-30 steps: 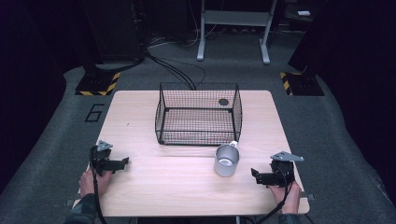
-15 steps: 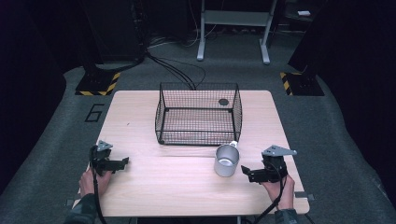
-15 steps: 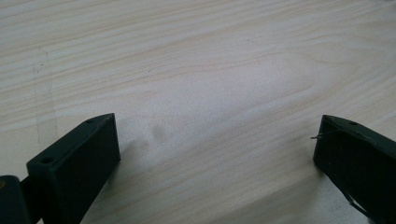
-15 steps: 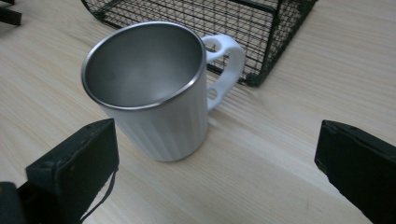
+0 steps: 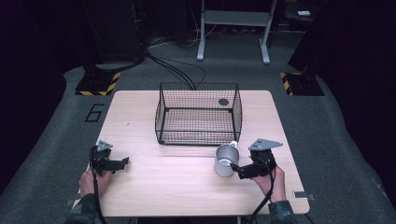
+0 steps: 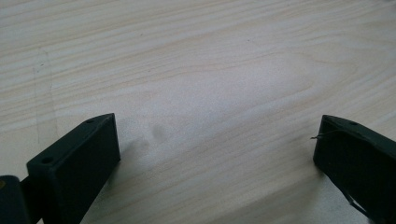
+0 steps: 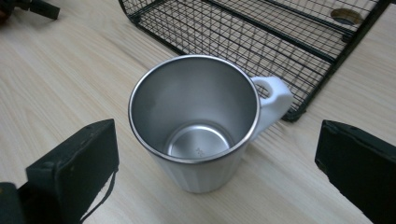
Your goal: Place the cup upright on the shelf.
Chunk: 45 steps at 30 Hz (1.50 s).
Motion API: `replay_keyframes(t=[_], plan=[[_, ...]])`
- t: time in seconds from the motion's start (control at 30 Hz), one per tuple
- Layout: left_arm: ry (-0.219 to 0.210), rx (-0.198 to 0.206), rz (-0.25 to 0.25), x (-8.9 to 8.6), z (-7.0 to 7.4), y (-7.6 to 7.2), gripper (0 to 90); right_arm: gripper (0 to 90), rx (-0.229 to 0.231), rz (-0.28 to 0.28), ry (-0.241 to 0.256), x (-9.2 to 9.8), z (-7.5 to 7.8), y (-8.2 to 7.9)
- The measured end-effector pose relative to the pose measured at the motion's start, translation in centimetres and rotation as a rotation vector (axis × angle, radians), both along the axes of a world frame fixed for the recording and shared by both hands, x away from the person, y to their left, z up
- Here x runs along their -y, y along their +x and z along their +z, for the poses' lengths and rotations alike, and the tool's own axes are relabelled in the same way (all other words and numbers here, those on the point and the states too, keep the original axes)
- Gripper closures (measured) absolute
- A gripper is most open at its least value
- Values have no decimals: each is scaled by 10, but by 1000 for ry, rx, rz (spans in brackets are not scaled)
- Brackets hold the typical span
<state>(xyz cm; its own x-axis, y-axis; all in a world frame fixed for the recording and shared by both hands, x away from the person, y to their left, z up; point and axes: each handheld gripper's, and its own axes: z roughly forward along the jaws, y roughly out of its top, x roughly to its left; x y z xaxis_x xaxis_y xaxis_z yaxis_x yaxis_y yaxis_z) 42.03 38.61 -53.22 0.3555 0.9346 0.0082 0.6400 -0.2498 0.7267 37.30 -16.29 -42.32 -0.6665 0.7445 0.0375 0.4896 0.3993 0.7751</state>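
Mug stands upright just beside the basket's front corner. My right gripper gapes wide beside it; my left gripper gapes over bare table.

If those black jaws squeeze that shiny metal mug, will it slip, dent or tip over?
The mug looks rigid steel, so it probably won't dent. Its smooth wall may slip a little. It is empty, so likely light, and stands upright on the table; a push near the rim might tip it.

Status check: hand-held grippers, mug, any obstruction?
Right hand-held gripper open, jaws either side of mug, no contact. Left hand-held gripper open, over bare table. Mug upright, empty, handle toward wire basket. Basket close behind mug.
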Motion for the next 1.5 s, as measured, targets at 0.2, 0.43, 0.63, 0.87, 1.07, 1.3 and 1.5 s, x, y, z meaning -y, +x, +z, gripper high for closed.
replay_keyframes(t=[0.2,0.43,0.63,0.87,1.07,1.3,1.5], plan=[[0,0,0,0,0,0,4,0,1,39,-24,-11,1,8],[0,0,0,0,0,0,4,0,-13,75,-46,-22,0,18],[0,0,0,0,0,0,4,0,-31,88,-64,-28,-4,26],[0,0,0,0,0,0,4,0,-38,98,-72,-32,-8,31],[0,0,0,0,0,0,4,0,-49,107,-89,-37,-9,35],[0,0,0,0,0,0,4,0,-43,111,-107,-41,-10,37],[0,0,0,0,0,0,4,0,-47,117,-123,-44,-12,39]])
